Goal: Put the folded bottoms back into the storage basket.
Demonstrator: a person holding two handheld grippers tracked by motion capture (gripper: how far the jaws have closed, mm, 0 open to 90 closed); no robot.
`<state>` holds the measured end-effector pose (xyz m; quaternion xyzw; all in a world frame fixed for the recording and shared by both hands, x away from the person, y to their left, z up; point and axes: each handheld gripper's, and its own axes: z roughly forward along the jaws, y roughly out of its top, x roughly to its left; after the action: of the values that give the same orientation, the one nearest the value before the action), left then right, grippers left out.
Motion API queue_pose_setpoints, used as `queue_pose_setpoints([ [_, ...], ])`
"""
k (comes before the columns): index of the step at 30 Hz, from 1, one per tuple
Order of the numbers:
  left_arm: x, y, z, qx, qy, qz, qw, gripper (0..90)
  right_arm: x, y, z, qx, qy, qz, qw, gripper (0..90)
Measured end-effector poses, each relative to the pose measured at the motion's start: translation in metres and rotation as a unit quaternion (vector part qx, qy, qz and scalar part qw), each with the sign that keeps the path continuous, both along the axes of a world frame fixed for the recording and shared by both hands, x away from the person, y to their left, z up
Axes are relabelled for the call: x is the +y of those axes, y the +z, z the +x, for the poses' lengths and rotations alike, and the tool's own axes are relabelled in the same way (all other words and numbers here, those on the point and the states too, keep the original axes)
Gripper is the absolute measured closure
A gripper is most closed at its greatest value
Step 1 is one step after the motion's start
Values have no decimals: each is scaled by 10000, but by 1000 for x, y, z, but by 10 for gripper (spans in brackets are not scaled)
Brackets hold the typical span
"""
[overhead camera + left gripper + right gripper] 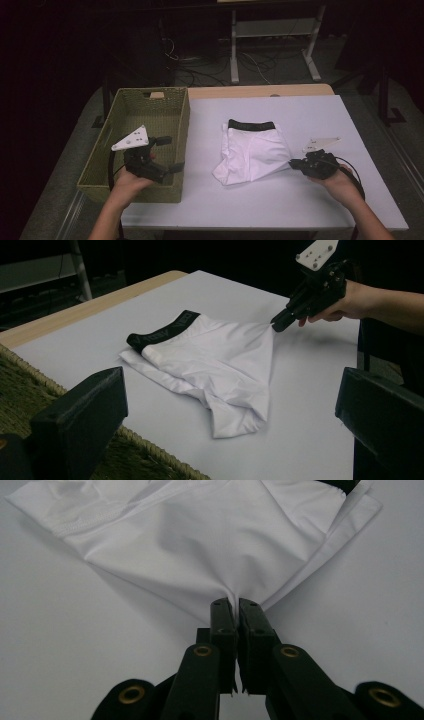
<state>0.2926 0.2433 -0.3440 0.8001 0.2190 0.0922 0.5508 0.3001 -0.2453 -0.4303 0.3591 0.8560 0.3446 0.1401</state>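
Note:
White boxer shorts (252,152) with a black waistband (251,125) lie folded on the white table top (300,200). My right gripper (291,163) is shut on the shorts' right edge and the fabric is pulled into a point at its tips. In the right gripper view the jaws pinch the white cloth (200,540) at the gripper's tip (235,602). The left gripper view shows the shorts (215,365) and that right gripper (276,325) from the side. My left gripper (170,154) hangs open over the woven basket (112,187), its jaws wide apart with nothing between them.
The olive woven basket (184,120) stands at the table's left edge with a wooden tag (157,95) at its far rim. A wooden strip (260,91) borders the table's far side. Behind it are a white frame (272,30) and cables on the dark floor.

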Motion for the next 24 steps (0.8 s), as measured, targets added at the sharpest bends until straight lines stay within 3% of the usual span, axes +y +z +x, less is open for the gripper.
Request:
queue_pose_setpoints([
  [24, 0, 0, 0, 1, 5, 7, 10000, 4, -17, -1, -36, 87, -22, -13, 10000, 851],
])
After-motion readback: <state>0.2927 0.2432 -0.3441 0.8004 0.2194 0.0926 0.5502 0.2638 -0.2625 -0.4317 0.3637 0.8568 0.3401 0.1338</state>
